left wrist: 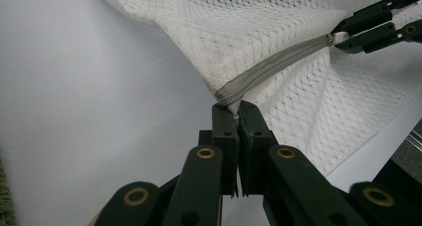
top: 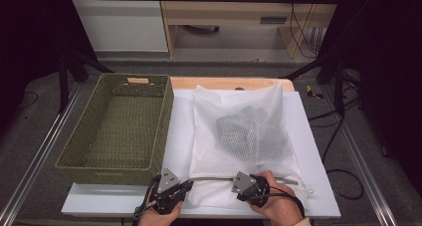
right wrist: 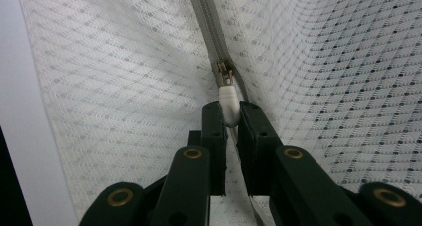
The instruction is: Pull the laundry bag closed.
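The right tongs [right wrist: 230, 114] pinch the small white pull tab [right wrist: 228, 102] of the grey zipper [right wrist: 209, 24], a detail clear in the right gripper view. The left tongs [left wrist: 238, 111] are pressed together on the zipper's end at the corner of the white mesh laundry bag [left wrist: 278, 27], as the left gripper view shows. From the high view, the bag lies on the white bench [top: 308, 151] with dark clothing [top: 249, 129] inside, just beside a green woven basket [top: 74, 159].
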Tool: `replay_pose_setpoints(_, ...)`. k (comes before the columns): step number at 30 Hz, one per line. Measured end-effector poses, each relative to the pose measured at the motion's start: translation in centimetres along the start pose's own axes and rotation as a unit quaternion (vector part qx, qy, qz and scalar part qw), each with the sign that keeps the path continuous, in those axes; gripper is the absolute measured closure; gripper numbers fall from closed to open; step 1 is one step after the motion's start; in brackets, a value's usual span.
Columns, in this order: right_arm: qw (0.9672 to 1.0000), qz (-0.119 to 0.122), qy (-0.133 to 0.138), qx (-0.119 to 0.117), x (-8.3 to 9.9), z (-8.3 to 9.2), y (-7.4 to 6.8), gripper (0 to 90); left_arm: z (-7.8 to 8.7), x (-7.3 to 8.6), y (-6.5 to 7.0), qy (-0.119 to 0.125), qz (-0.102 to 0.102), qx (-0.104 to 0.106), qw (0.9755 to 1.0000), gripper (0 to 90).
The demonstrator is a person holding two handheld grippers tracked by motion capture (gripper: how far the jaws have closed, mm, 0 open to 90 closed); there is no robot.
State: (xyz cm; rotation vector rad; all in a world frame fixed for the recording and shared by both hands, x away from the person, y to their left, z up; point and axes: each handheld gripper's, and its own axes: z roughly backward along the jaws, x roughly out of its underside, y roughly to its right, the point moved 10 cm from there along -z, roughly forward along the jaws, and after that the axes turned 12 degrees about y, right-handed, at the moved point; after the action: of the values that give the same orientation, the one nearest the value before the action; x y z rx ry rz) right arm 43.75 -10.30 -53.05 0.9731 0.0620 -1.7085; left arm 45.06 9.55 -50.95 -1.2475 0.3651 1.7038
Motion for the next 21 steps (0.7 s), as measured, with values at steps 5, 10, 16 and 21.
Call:
replay_pose_setpoints(5,1.0000,-0.003,-0.001,0.007,0.0,0.0,0.2,82.1,-0.1,0.0,0.0,-0.001,-0.001,-0.002,1.0000,87.8)
replay_pose_setpoints(10,1.0000,-0.006,0.000,0.001,0.2,0.1,0.4,82.2,-0.2,0.2,-0.2,-0.006,-0.009,-0.001,0.9999,87.8)
replay_pose_setpoints(16,0.9998,-0.017,0.000,0.005,0.7,0.6,0.9,82.1,0.0,0.1,-0.3,-0.003,-0.004,-0.005,1.0000,87.8)
replay_pose_setpoints(21,0.9998,-0.022,-0.001,0.004,1.2,0.8,0.9,82.1,-0.1,0.1,-0.3,-0.004,-0.006,-0.004,1.0000,87.8)
